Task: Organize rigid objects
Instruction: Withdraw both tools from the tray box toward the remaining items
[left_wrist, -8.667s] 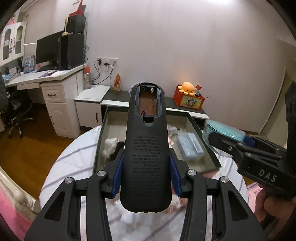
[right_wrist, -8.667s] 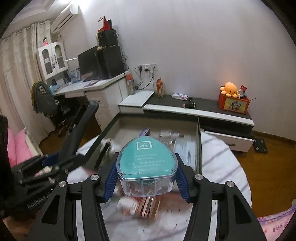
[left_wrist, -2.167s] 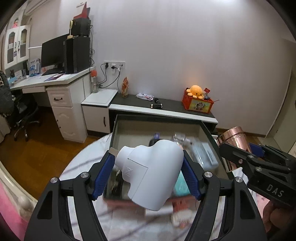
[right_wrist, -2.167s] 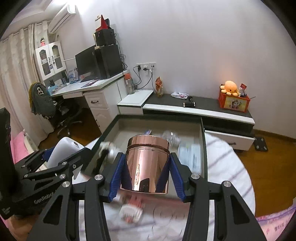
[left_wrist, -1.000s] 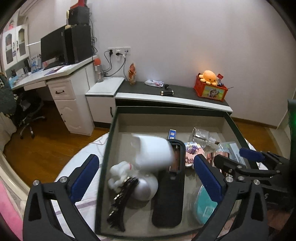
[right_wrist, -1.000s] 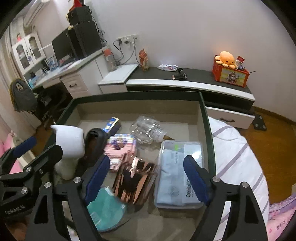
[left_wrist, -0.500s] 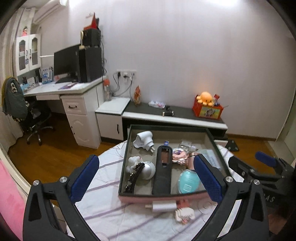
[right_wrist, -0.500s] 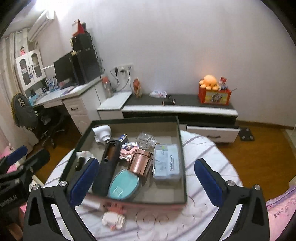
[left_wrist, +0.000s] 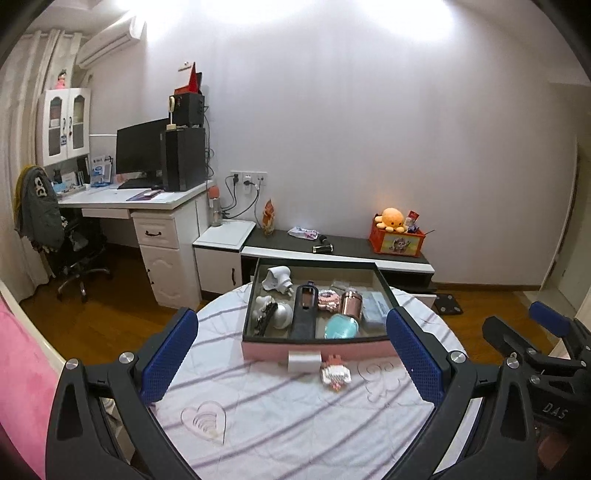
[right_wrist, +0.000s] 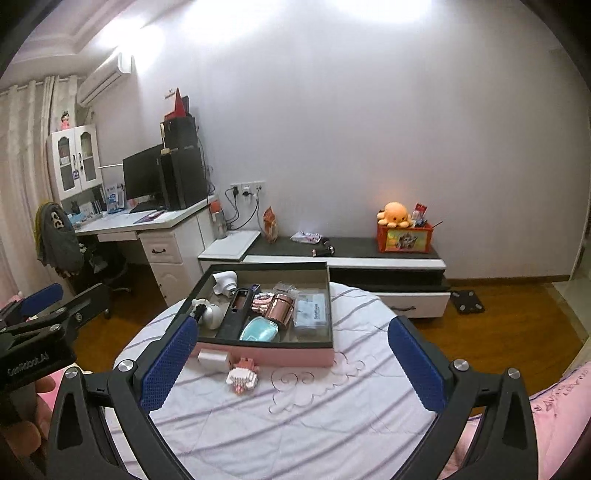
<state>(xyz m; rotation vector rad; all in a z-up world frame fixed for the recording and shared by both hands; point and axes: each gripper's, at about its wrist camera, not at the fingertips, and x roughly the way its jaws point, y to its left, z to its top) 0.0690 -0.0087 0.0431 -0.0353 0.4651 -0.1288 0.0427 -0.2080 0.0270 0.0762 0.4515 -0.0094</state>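
A pink-sided box (left_wrist: 317, 349) (right_wrist: 269, 356) sits on the round quilted table and holds a white plug-shaped device (left_wrist: 277, 279), a black remote (left_wrist: 304, 310), a copper tin (left_wrist: 351, 303), a teal case (left_wrist: 341, 328) and a pale blue box (left_wrist: 373, 305). A small white block (left_wrist: 303, 361) and a pink-white brick toy (left_wrist: 335, 374) (right_wrist: 242, 376) lie on the table in front of the box. My left gripper (left_wrist: 291, 360) and right gripper (right_wrist: 291, 363) are both wide open, empty, and held back above the table's near side.
The right gripper (left_wrist: 535, 354) shows at the left view's right edge; the left gripper (right_wrist: 40, 325) at the right view's left edge. A low TV cabinet (left_wrist: 332, 251) and white desk (left_wrist: 147, 206) stand behind the table. Pink bedding (right_wrist: 546, 406) lies right.
Both grippers let go of the white device and copper tin into the box, then pulled back and up from it. The box now looks smaller and farther away.
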